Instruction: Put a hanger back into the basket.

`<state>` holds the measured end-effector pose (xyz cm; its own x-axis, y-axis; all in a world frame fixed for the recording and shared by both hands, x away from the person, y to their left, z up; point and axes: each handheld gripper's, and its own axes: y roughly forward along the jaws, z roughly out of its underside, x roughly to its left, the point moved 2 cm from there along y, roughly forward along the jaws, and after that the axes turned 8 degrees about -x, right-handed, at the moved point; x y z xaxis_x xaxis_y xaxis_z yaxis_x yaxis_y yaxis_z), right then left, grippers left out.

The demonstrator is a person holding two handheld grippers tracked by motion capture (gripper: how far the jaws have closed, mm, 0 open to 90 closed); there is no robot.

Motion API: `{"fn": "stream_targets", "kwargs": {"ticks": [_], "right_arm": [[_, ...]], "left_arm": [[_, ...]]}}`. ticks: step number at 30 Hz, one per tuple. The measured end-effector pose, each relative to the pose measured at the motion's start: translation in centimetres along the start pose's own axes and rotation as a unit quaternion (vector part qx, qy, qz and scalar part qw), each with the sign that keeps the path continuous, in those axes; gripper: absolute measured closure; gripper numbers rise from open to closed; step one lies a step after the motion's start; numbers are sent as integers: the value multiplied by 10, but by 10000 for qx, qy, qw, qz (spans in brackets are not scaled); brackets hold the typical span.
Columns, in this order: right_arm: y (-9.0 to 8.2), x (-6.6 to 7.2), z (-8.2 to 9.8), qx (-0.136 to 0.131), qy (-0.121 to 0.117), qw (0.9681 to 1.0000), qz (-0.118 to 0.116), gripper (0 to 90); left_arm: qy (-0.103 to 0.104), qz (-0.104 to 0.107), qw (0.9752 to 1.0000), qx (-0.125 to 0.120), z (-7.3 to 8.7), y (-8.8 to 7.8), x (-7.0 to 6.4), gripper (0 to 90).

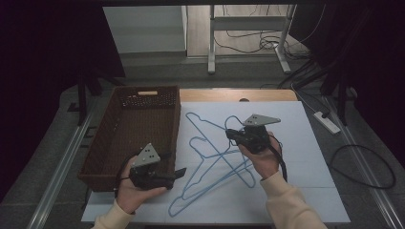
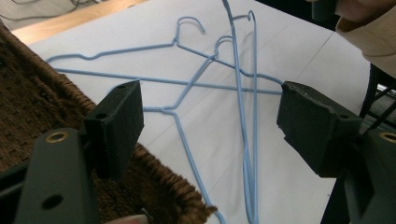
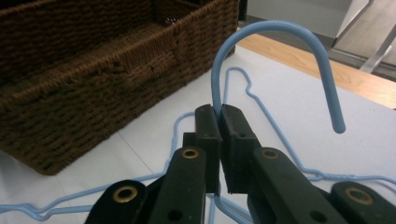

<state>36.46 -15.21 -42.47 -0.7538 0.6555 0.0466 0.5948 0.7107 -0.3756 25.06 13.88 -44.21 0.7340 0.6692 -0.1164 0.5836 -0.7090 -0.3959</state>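
Light blue wire hangers (image 1: 208, 157) lie crossed on a white sheet (image 1: 301, 152). My right gripper (image 1: 231, 135) is shut on the neck of one hanger, just below its hook (image 3: 280, 32), which curves up above the pinched pads (image 3: 208, 126). That hanger's frame (image 2: 247, 140) slants down to the sheet. My left gripper (image 1: 177, 172) is open at the near right corner of a brown wicker basket (image 1: 102, 162). In the left gripper view its gripper (image 2: 210, 107) has nothing between the pads, and the hangers lie beyond them.
The basket (image 3: 93, 84) is rectangular, has a handle slot in its far wall and lies left of the sheet. A strip of wooden tabletop (image 1: 267, 95) shows past the sheet. On the floor to the right are a power strip (image 1: 327, 122) and cables (image 1: 363, 167).
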Motion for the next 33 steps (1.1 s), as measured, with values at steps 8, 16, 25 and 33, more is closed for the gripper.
{"fn": "stream_targets", "kwargs": {"ticks": [8, 16, 25, 33], "right_arm": [[-10, 4, -8, -210, 30, 9997, -100, 868], [-18, 11, -16, -369, 49, 9990, -226, 867], [-25, 28, -25, -494, -98, 9979, -399, 867], [-27, 34, -27, -562, -113, 9972, -477, 866]], "left_arm": [[-58, 137, 9997, 203, -10, 16, -7, 249], [2, 316, 9988, 386, -25, 35, -18, 275], [113, 470, 9949, 889, -35, 69, -30, 325], [46, 508, 9922, 1135, -30, 87, -32, 629]]}}
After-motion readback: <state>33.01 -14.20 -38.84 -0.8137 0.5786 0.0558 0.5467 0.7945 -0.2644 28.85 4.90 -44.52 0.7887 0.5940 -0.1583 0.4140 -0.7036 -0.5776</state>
